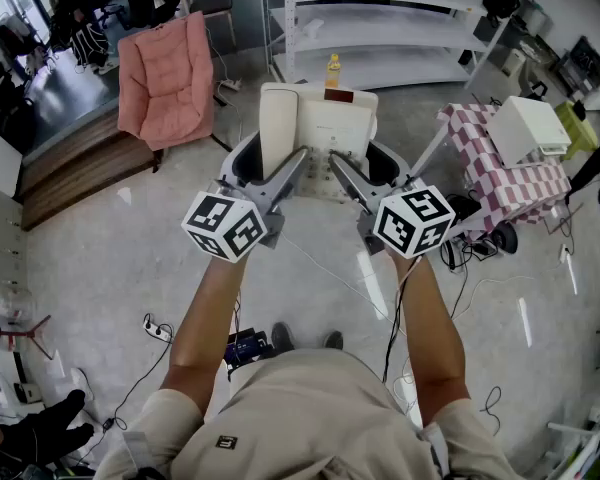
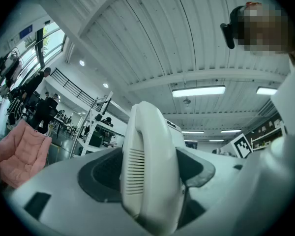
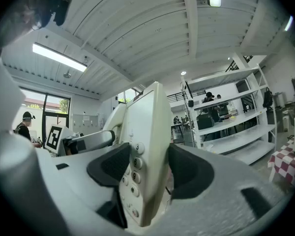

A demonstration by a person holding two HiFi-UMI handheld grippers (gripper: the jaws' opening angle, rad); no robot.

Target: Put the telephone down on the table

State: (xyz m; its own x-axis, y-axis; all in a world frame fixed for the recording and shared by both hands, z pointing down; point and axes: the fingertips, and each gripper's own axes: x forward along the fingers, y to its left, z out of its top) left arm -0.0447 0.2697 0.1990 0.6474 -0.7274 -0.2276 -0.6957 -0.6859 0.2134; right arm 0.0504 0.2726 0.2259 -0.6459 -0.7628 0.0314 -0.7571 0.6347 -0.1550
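A cream desk telephone [image 1: 320, 128] hangs in the air in front of me, above the floor, held from both sides. My left gripper [image 1: 270, 165] is shut on its handset [image 2: 150, 171] side; the dark pads [image 2: 105, 168] press on the handset from left and right. My right gripper [image 1: 360, 170] is shut on the keypad side of the base [image 3: 145, 156], with the round buttons [image 3: 135, 162] showing between its pads. In the right gripper view the left gripper's jaw and marker cube [image 3: 54, 136] show beyond the phone.
A small table with a pink checked cloth [image 1: 515, 183] and a white box [image 1: 530, 128] stands to the right. A pink armchair [image 1: 167, 78] is at the far left, white shelving [image 1: 380, 18] behind, and a yellow bottle [image 1: 333, 70] on the floor. Cables [image 1: 480, 268] trail there too.
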